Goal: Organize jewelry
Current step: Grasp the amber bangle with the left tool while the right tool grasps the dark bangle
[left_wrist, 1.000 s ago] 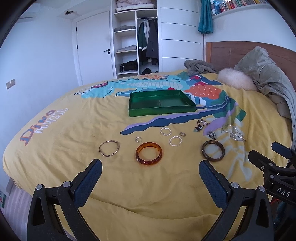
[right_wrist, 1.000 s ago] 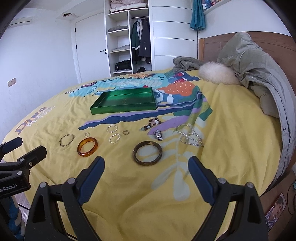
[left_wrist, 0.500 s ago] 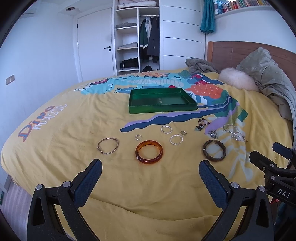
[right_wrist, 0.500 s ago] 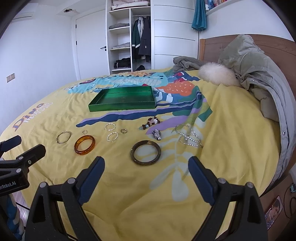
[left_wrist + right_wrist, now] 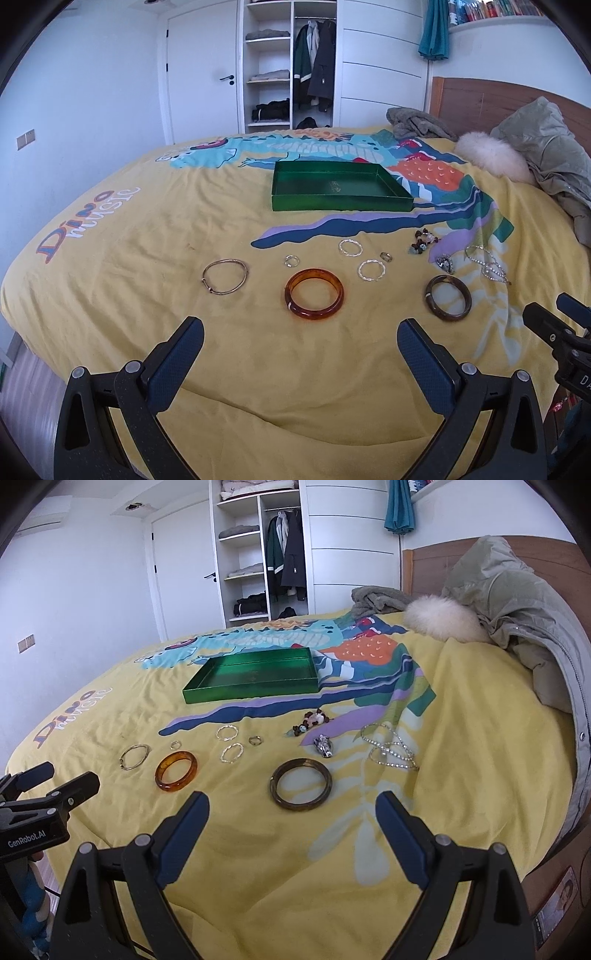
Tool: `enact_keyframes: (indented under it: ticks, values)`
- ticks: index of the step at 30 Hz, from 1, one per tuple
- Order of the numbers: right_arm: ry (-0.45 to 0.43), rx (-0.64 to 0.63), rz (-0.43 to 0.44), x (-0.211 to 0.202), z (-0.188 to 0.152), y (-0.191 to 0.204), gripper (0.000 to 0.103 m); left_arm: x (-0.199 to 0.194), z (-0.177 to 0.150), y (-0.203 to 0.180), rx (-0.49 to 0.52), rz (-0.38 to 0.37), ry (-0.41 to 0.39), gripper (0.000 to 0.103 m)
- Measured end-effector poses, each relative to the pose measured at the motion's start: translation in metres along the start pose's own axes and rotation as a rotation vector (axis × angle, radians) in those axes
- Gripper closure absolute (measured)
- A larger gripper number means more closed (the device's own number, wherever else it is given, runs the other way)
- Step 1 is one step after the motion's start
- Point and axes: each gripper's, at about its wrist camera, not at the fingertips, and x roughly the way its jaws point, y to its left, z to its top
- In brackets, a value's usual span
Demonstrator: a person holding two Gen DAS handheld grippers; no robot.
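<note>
1. Left gripper (image 5: 300, 334): jaws spread wide, nothing between them, hovering above the yellow bedspread (image 5: 155, 236).
2. Right gripper (image 5: 292, 808): likewise wide apart and empty, hovering above the same bedspread.
3. Straight ahead of the left gripper, just beyond its fingertips: amber bangle (image 5: 314, 292), flat on the cover, its ring open upward. Ahead and to the left: thin gold bangle (image 5: 225, 276). Ahead and to the right, nearer the other arm: dark bangle (image 5: 448, 297).
4. Straight ahead of the right gripper, almost centred between the fingers: dark bangle (image 5: 301, 783), lying flat. Further ahead and right: crystal chain (image 5: 389, 750); further ahead: bead bracelet (image 5: 312, 720) and small silver rings (image 5: 232, 753).
5. Far beyond all pieces, ahead of both grippers: green tray (image 5: 340, 205), apparently without jewelry in it, well apart from the scattered items.
6. Judgement: amber bangle for the left, dark bangle for the right, each nearest its own arm. No long axis on a ring, so a downward reach pinching one side of the rim looks needed, then a forward carry to the tray.
</note>
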Motion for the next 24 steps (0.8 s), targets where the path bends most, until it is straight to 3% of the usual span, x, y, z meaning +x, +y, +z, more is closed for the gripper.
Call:
enact_keyframes:
  ticks: [6,14,19,24]
  values:
    - [0.035,0.041,0.038,0.019,-0.004,-0.015,0.013,0.030,-0.001,0.011,-0.020,0.023,0.059,0.002]
    - [0.103,0.082,0.076,0.073,0.003,-0.039,0.018,0.091,0.009,0.025,-0.062,0.003,0.175,0.019]
    - [0.184,0.068,0.103,0.120,0.009,-0.045,0.046,0.130,0.016,0.028,-0.086,-0.023,0.242,0.029]
    - [0.248,0.070,0.114,0.157,0.009,-0.053,0.053,0.163,0.015,0.029,-0.098,-0.032,0.306,0.041]
